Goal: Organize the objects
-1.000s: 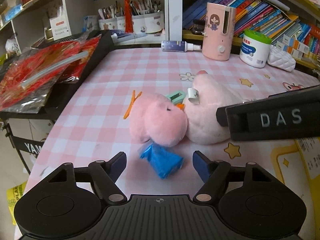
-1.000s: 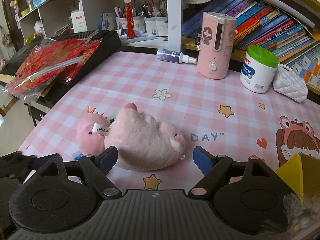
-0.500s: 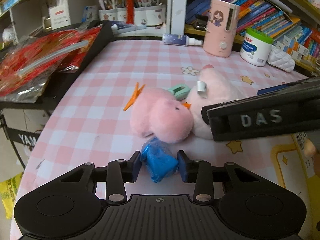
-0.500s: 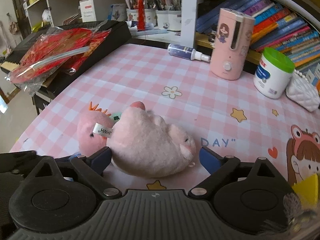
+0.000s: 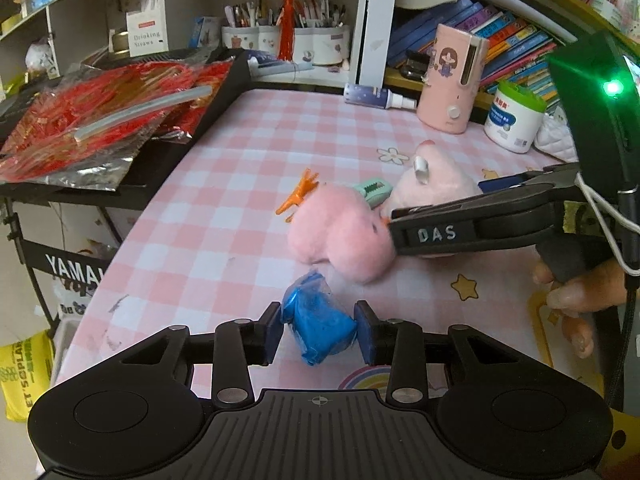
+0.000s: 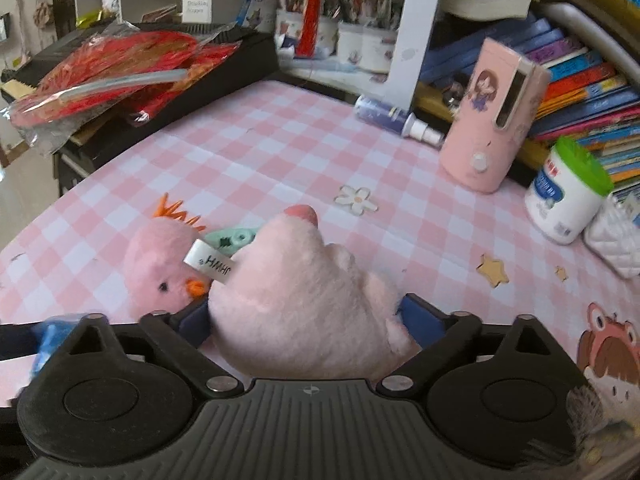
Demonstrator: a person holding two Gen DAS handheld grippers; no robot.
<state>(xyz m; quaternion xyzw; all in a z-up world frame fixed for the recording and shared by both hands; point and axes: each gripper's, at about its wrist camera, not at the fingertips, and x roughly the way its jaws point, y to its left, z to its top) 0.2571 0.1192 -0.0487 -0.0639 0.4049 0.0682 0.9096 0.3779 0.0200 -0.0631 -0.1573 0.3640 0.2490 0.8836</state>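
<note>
The left gripper was clamped on a crumpled blue plastic packet just above the pink checked tablecloth. The right gripper, its jaws just closing, straddled a pale pink plush pig. White pen pots on the shelf held pens.

The left gripper has its fingers clamped on a blue packet, beside a pink plush chick on the checked worktop.
</note>
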